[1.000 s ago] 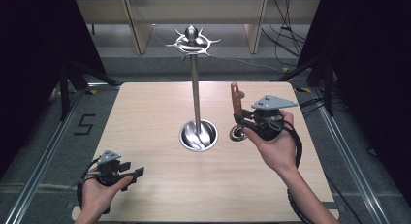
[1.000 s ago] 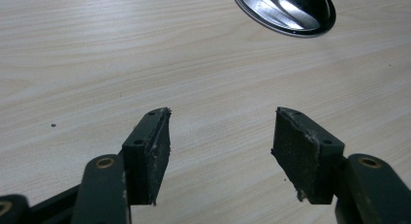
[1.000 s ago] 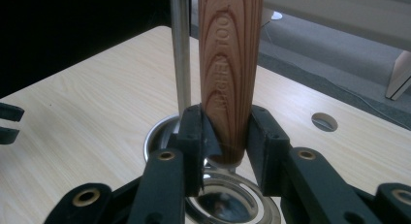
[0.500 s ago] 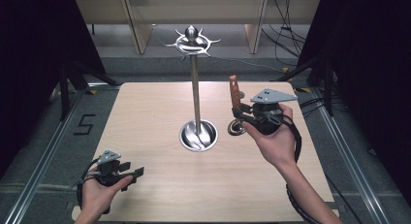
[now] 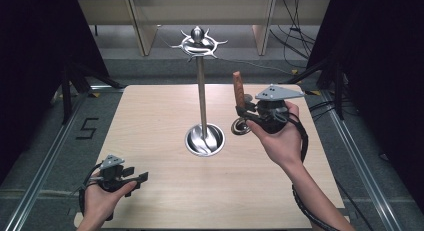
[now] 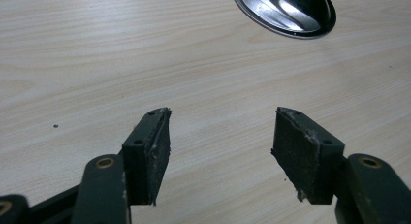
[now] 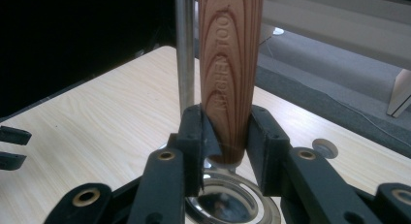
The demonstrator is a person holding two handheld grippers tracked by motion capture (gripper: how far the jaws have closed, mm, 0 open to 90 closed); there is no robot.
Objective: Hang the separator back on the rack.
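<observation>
Lifted slightly since a second ago, the right gripper (image 5: 243, 115) holds its utensil higher above the pale wood-grain table (image 5: 150, 121). Centre stands a polished steel rack (image 5: 202, 98), slim pole rising from a dished round base to spiky hooks. Its jaws clamp the utensil's (image 7: 228, 78) smooth striped wooden handle, upright; the metal end is mostly hidden. The left gripper (image 6: 218, 146) rests low near the front edge, worn pads apart, empty.

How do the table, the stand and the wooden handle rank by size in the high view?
1. table
2. stand
3. wooden handle, held upright in the right gripper. It sits nearer the camera, but the ranking holds.
</observation>
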